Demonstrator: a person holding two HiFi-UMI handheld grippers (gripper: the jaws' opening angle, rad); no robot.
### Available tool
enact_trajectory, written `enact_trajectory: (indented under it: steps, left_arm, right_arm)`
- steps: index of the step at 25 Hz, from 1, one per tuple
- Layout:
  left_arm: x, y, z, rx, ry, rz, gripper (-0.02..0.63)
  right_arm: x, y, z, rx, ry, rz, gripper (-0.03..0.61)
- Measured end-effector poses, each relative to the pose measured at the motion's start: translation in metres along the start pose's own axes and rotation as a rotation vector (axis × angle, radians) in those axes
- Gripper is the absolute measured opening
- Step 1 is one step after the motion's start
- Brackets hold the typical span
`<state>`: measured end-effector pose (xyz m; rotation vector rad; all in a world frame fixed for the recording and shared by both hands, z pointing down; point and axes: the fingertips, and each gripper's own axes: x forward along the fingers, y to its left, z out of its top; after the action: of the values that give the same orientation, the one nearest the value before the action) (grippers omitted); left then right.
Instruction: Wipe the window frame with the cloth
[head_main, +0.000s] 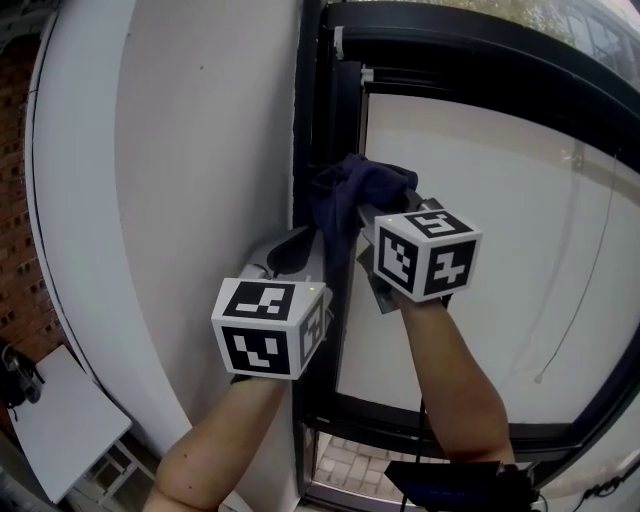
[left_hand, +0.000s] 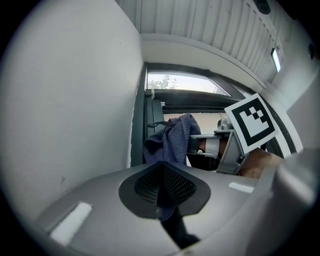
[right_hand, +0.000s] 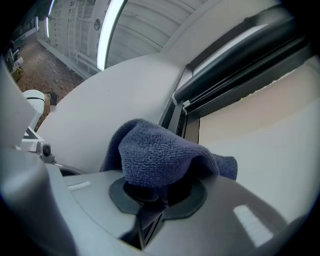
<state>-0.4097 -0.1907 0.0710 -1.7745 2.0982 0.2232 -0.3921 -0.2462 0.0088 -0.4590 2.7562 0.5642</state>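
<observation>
A dark blue cloth (head_main: 355, 190) is bunched against the black vertical window frame (head_main: 310, 120). My right gripper (head_main: 378, 218) is shut on its upper part, and in the right gripper view the cloth (right_hand: 150, 155) bulges over the closed right gripper (right_hand: 154, 196), right by the frame (right_hand: 180, 120). A tail of cloth hangs down to my left gripper (head_main: 300, 252), just below and left. In the left gripper view the left gripper (left_hand: 162, 189) is shut with a strip of blue cloth pinched between its pads, and the rest of the cloth (left_hand: 172, 137) hangs ahead of it.
A white wall (head_main: 180, 150) runs along the left of the frame. A pale window pane (head_main: 490, 200) fills the right, with a thin cord (head_main: 590, 280) hanging in front of it. The black bottom rail (head_main: 430, 420) lies below. A white table (head_main: 60, 420) stands far below at left.
</observation>
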Motion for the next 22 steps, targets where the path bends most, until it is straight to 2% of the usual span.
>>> enact_trajectory:
  steps: [12, 22]
  left_arm:
    - [0.029, -0.005, 0.007, -0.035, 0.013, -0.032, -0.006]
    - [0.044, 0.005, 0.039, -0.043, -0.046, 0.013, -0.006]
  right_arm:
    - [0.017, -0.019, 0.047, -0.018, -0.055, -0.024, 0.047]
    - [0.034, -0.034, 0.093, -0.038, -0.110, -0.066, 0.047]
